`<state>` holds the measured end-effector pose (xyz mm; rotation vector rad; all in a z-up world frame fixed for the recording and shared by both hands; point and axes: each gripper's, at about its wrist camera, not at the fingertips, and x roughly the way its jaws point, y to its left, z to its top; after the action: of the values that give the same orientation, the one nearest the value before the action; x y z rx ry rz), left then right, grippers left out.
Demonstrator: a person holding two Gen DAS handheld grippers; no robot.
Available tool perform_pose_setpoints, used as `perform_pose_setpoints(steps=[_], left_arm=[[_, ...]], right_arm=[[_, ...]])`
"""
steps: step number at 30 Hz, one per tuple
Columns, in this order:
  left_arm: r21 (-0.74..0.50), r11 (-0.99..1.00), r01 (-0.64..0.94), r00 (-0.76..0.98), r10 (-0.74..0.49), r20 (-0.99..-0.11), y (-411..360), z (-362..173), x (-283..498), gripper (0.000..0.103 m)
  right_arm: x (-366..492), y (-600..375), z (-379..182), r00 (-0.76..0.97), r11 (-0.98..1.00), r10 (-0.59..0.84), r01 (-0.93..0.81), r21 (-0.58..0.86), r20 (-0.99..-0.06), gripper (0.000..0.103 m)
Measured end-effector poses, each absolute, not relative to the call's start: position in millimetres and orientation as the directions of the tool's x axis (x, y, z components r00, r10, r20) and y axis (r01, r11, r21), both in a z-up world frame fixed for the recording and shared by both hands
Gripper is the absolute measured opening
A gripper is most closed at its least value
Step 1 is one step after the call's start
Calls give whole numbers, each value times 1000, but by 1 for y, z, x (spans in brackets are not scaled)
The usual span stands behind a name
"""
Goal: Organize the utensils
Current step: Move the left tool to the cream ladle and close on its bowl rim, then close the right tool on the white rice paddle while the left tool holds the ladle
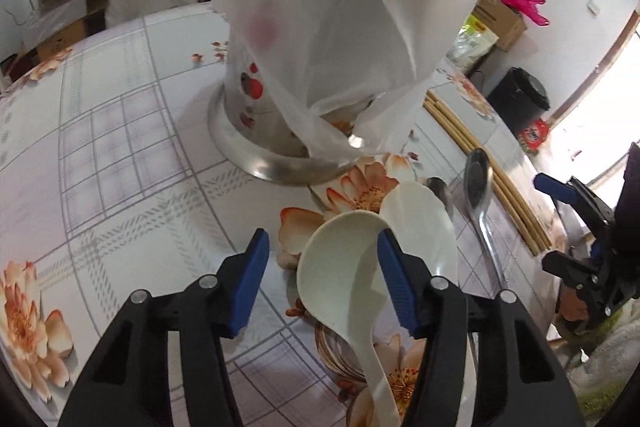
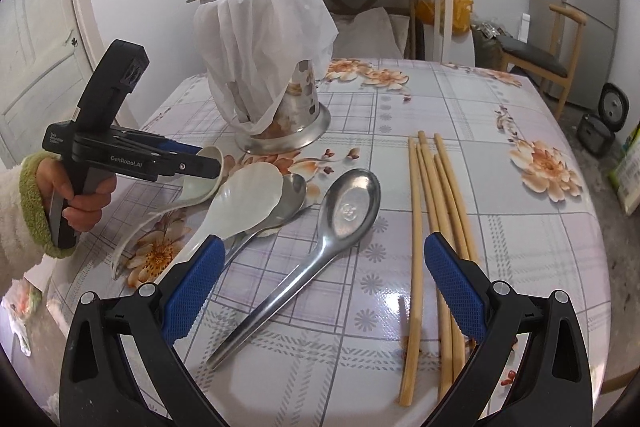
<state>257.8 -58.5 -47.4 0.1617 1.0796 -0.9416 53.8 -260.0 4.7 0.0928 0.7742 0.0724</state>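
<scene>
The left gripper (image 1: 320, 259) is seen with its blue-padded fingers (image 1: 252, 279) parted around the bowl of a cream plastic soup spoon (image 1: 344, 267); one pad lies against the bowl's rim, the other stands clear, so no firm grip is shown (no earlier view is given). That spoon is raised at its bowl end, in front of the metal utensil holder draped with a white cloth (image 2: 272, 75), which stands on the floral checked tabletop (image 2: 500, 227). A second cream spoon (image 2: 248, 199) is laid just before the holder, overlapping a small steel spoon (image 2: 294, 193). A larger steel spoon (image 2: 344, 215) is placed to the right of these, and a bundle of wooden chopsticks (image 2: 432, 227) further right of the holder. The right gripper (image 2: 324, 275) is held with fingers wide apart above the large steel spoon's handle, nothing between its pads.
</scene>
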Motion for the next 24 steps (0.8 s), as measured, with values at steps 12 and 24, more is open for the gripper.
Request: perform_pose_setpoints(steps=[12, 24], left_arm=[[-207, 593, 778, 172, -519, -837, -72, -50, 245, 15], [-147, 668, 729, 314, -518, -796, -49, -34, 218, 6]], right_arm=[[48, -253, 15, 724, 994, 101, -42, 103, -682, 95], [45, -249, 34, 742, 982, 172, -80, 170, -648, 91]])
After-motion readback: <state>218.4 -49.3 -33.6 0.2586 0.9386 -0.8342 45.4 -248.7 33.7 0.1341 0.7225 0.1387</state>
